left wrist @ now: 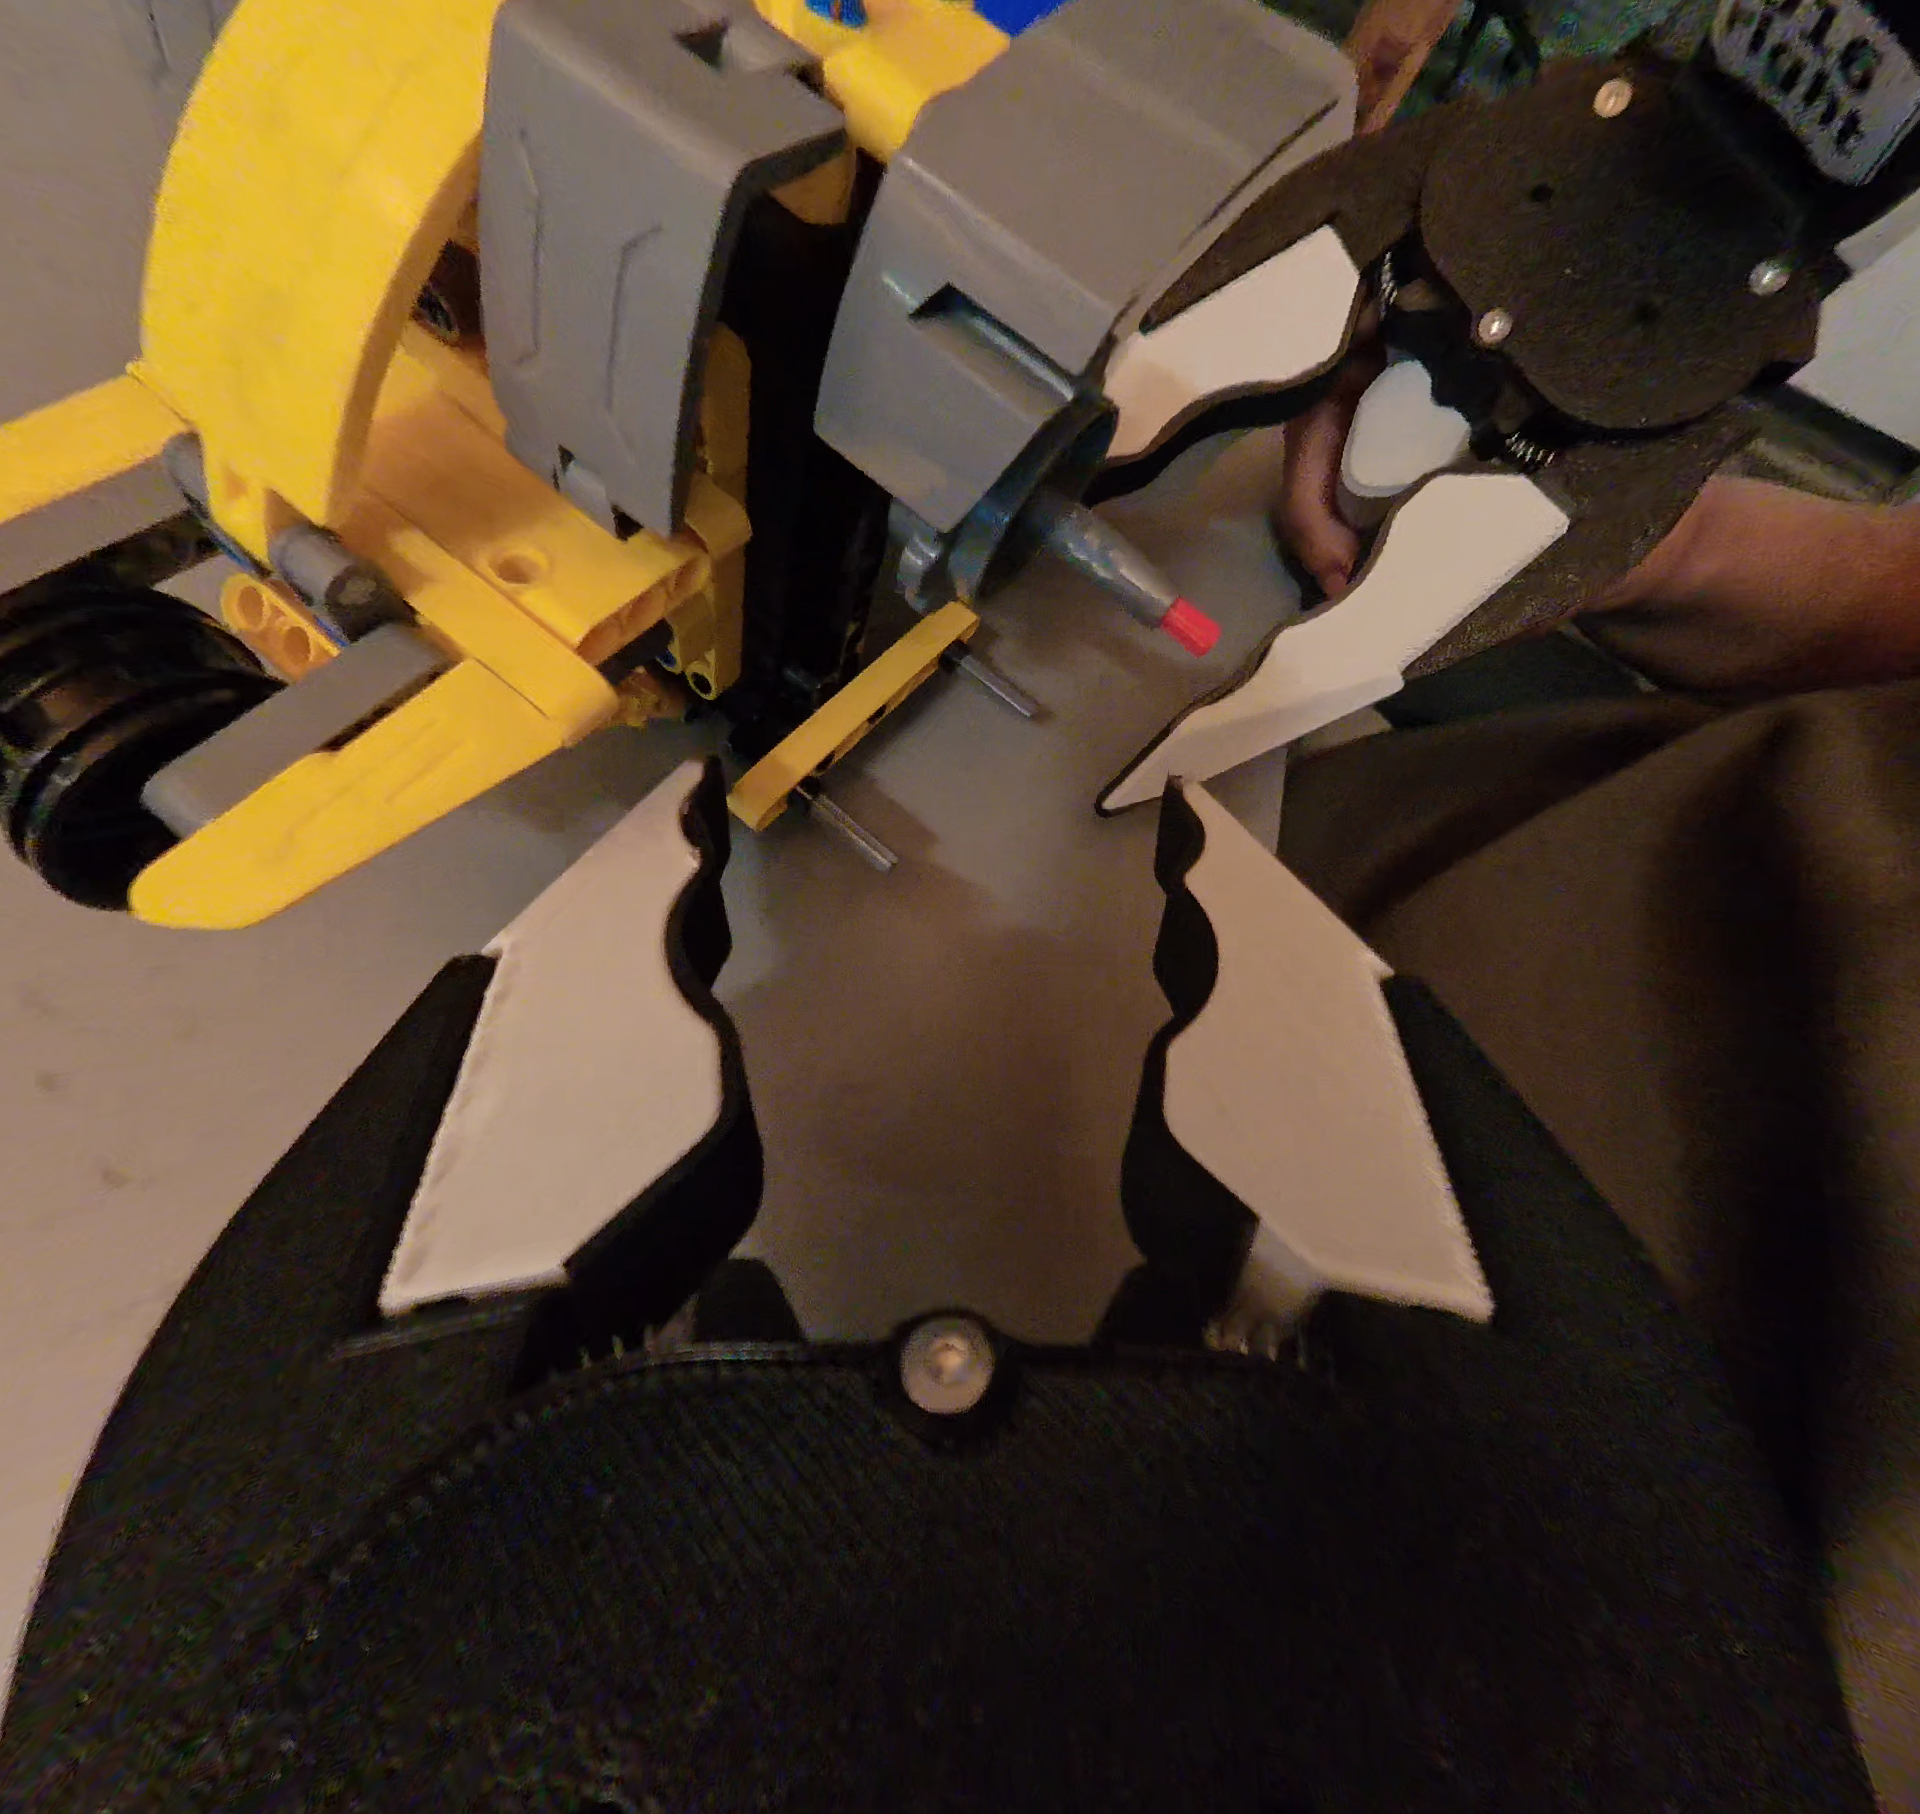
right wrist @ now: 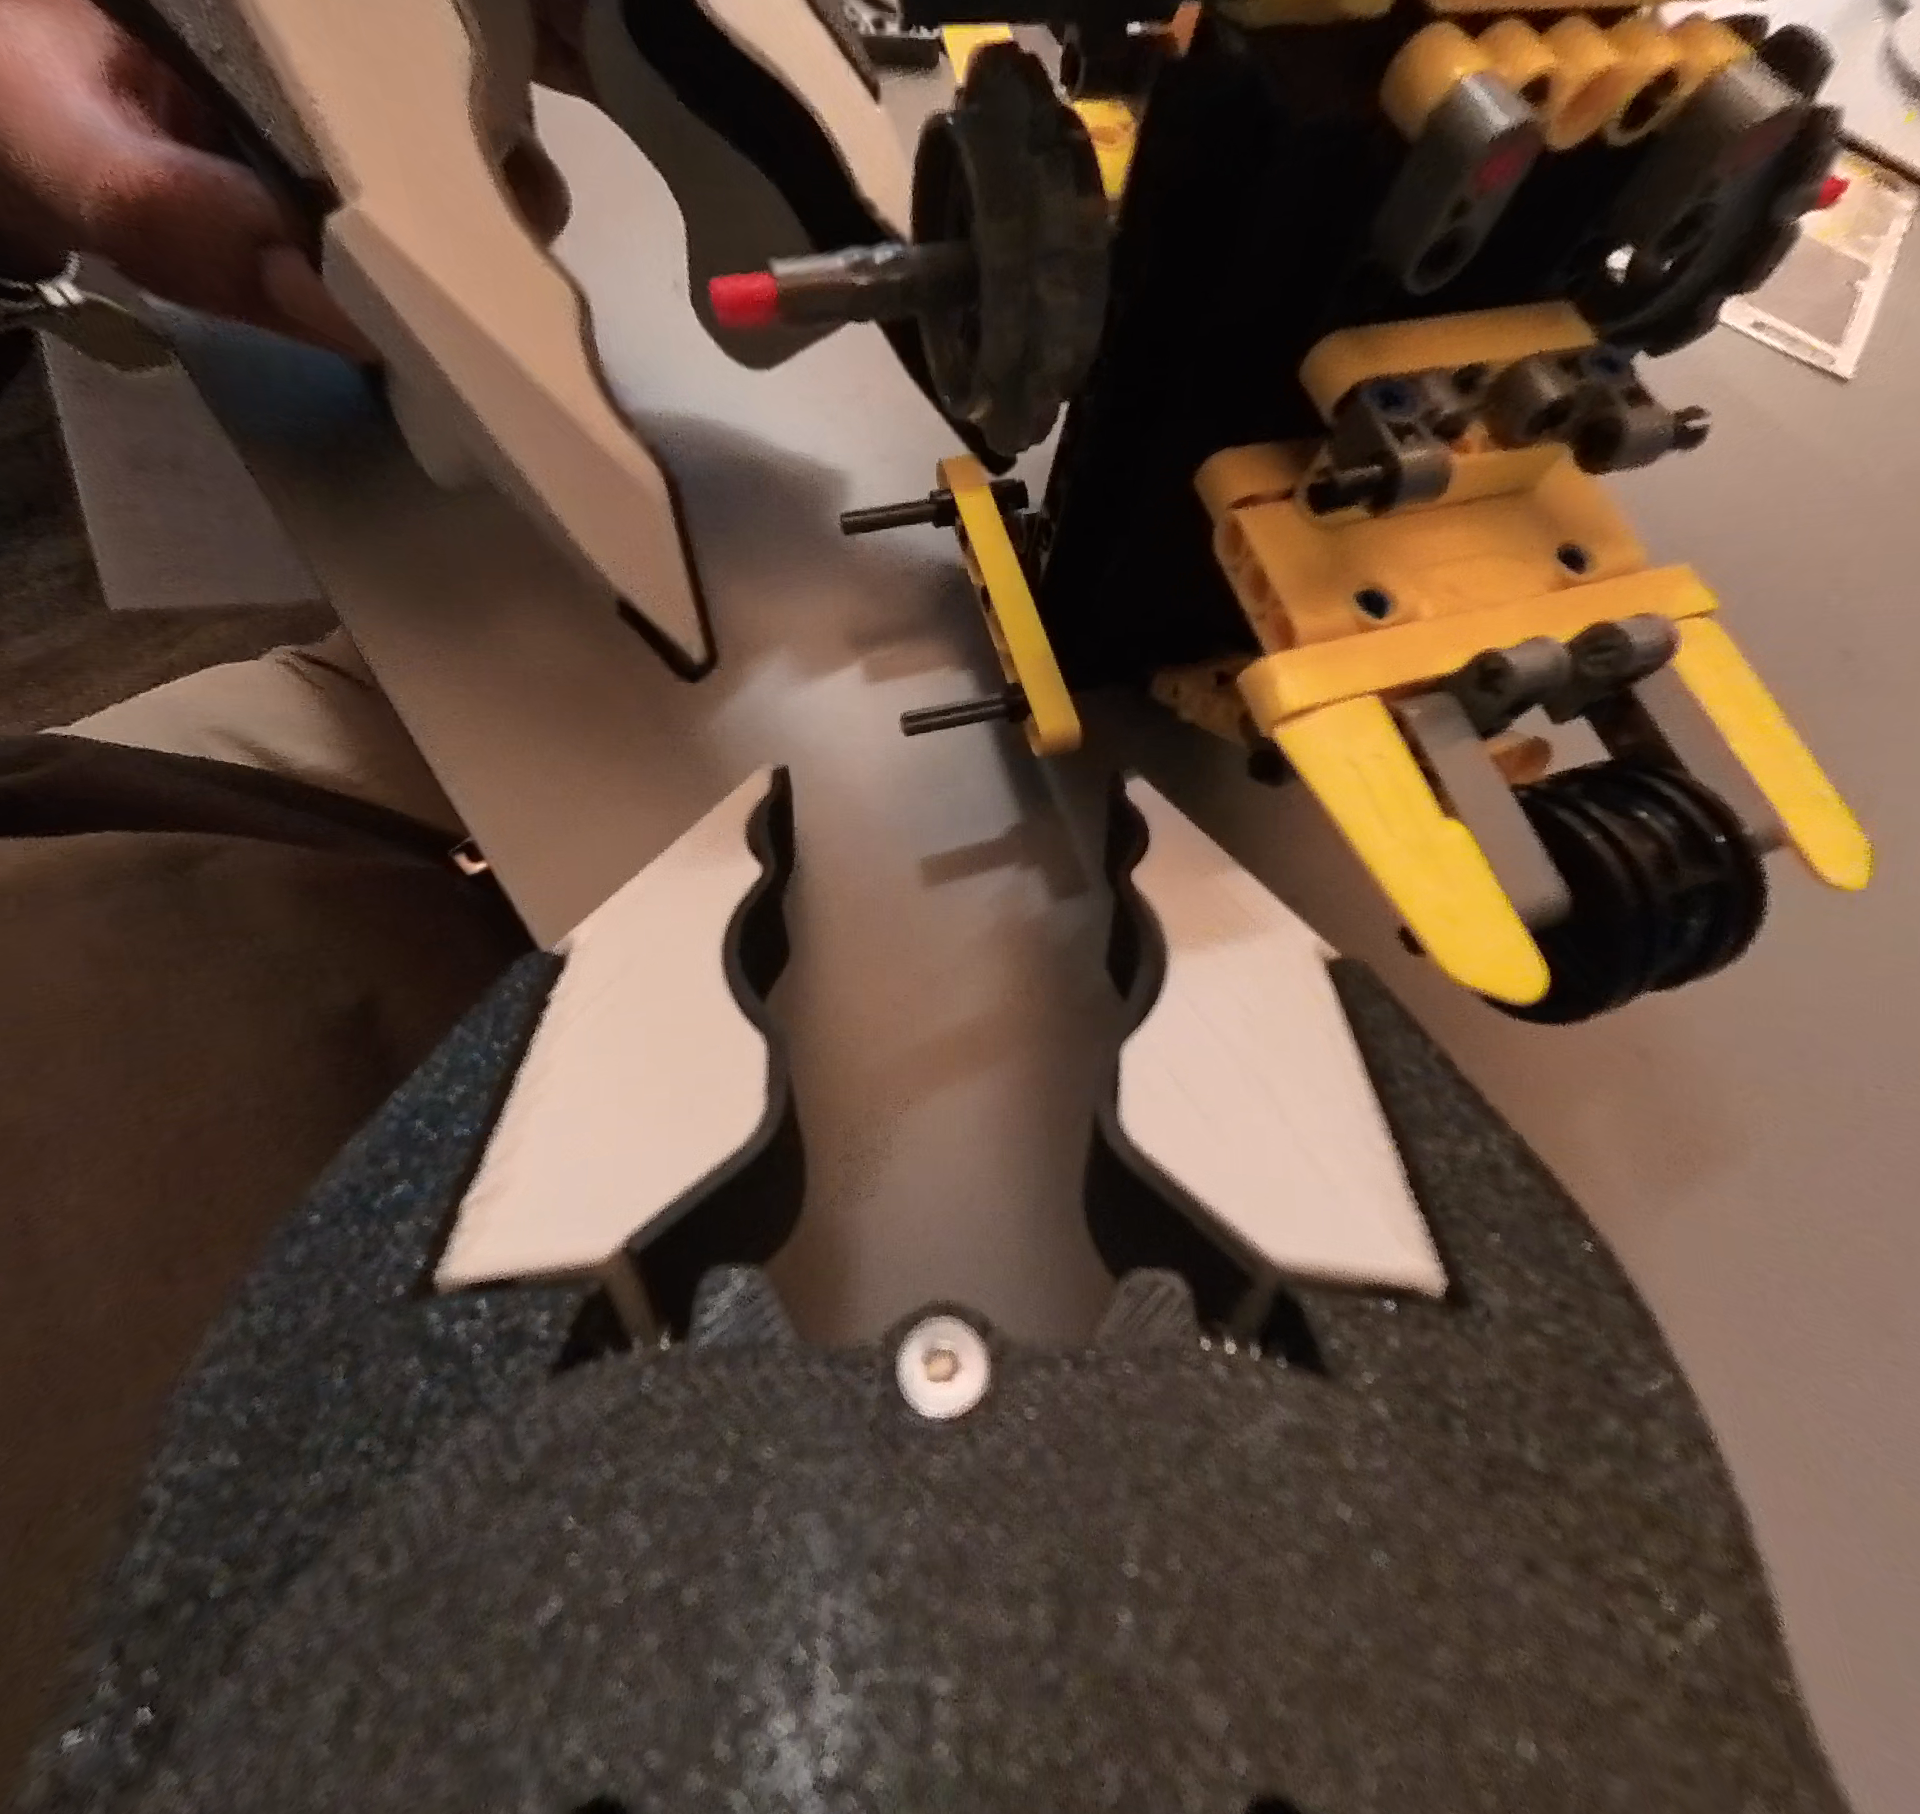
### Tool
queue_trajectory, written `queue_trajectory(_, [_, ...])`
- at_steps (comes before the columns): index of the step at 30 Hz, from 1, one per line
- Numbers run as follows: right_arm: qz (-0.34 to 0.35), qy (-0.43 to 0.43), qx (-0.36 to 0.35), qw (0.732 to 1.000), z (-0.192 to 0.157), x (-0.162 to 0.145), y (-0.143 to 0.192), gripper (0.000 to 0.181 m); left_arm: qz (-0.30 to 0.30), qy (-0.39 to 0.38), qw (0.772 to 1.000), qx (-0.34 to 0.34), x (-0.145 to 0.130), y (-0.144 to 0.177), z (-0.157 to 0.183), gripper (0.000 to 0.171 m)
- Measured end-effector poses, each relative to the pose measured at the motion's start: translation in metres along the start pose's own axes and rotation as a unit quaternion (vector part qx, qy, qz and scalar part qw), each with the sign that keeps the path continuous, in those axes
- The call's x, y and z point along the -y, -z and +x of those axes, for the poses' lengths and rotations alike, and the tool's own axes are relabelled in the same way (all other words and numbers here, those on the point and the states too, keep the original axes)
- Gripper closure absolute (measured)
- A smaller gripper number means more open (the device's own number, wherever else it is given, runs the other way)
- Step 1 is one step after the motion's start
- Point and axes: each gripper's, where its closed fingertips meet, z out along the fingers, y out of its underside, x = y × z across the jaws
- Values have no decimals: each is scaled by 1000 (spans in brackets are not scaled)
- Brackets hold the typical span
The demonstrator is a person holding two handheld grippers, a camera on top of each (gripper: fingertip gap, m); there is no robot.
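Grey table (right wrist: pixel 644 434) carries yellow brick-built vehicle (right wrist: pixel 1455 559); paper sheet (right wrist: pixel 1808 310), probably.

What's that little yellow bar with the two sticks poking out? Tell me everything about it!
The yellow bar is a flat plastic building-toy beam with rounded ends and holes. Two thin dark pins stick out sideways from it, one near each end. It stands tilted at the foot of the black and yellow toy model, against its black part, low by the grey table. Both open grippers are close, neither touching it.
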Motion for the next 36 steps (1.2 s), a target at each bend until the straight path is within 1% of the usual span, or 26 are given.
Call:
queue_trajectory(3, [-14, -8, 1, 1000, 2, -4, -2, 121, -23, -36, 999, 27, -6, -5, 1, 89])
queue_trajectory(5, [-17, -12, 2, 1000, 4, -5, -1, 121, -38, -68, 996, 31, -10, -8, 7, 92])
queue_trajectory(8, [-25, -10, -9, 1000, 12, -10, 4, 121, -49, -104, 993, 41, -14, -11, 11, 91])
queue_trajectory(10, [-28, -7, -12, 1000, 16, -13, 8, 121, -52, -105, 992, 49, -15, -12, 9, 94])
queue_trajectory(13, [-23, -4, -18, 1000, 19, -15, 12, 121, -50, -95, 993, 42, -14, -11, 9, 94])
queue_trajectory(16, [-20, -1, -17, 1000, 18, -17, 12, 122, -32, -82, 995, 36, -8, -8, 7, 98])
queue_trajectory(20, [-15, 16, -18, 1000, 15, -16, 12, 125, -18, -93, 995, 33, -6, -4, 8, 102])
queue_trajectory(22, [-7, 20, -4, 1000, 11, -14, 13, 125, -17, -96, 995, 19, -6, -2, 11, 102])
queue_trajectory(24, [3, 15, 25, 1000, 6, -10, 15, 124, -14, -96, 995, 0, -6, 0, 13, 102])
queue_trajectory(27, [18, 3, 68, 998, 0, -4, 21, 124, -9, -91, 996, -10, -3, 1, 11, 101])
queue_trajectory(28, [22, 5, 77, 997, -1, -2, 23, 125, -10, -88, 996, -10, -3, 1, 10, 100])
queue_trajectory(30, [23, 19, 68, 997, 3, 1, 24, 125, -21, -86, 996, 1, -5, -2, 6, 97])
queue_trajectory(33, [5, 53, 38, 998, 11, 0, 18, 125, -52, -91, 994, 25, -12, -10, 1, 91])
queue_trajectory(36, [-28, 76, 22, 996, 11, -8, 10, 125, -72, -107, 991, 38, -16, -17, 3, 90])
